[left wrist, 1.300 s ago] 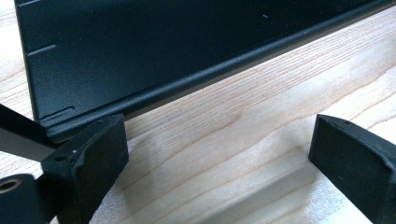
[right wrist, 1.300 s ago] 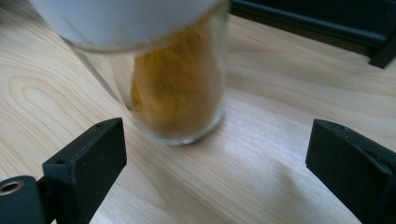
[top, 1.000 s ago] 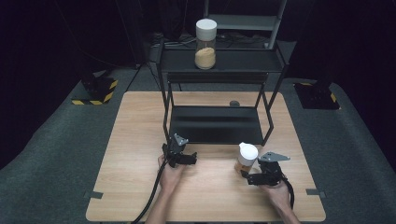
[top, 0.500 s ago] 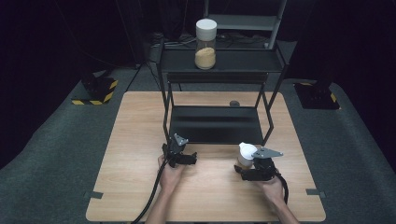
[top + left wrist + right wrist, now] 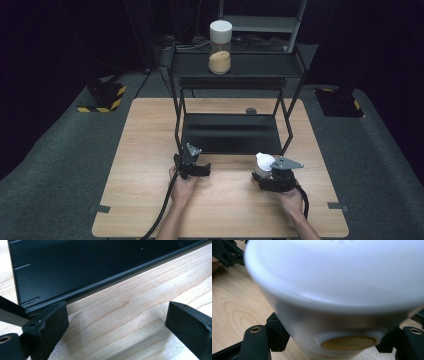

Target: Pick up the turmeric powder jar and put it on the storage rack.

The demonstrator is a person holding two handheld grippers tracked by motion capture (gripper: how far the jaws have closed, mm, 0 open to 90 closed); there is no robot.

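Right tool (image 5: 266, 176) just closed on white-lidded jar (image 5: 263, 164), left tool (image 5: 200, 169) wide, its view showing shelf edge (image 5: 100, 287).

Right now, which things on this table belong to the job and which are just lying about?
In the job:
- white-lidded jar, clamped between the right tool's jaws, which have just been closing on it
- black shelf rack, right behind it

Lying about:
- second jar with tan filling on the rack's top shelf
- small dark object on the wooden table
- left tool, open over bare wood
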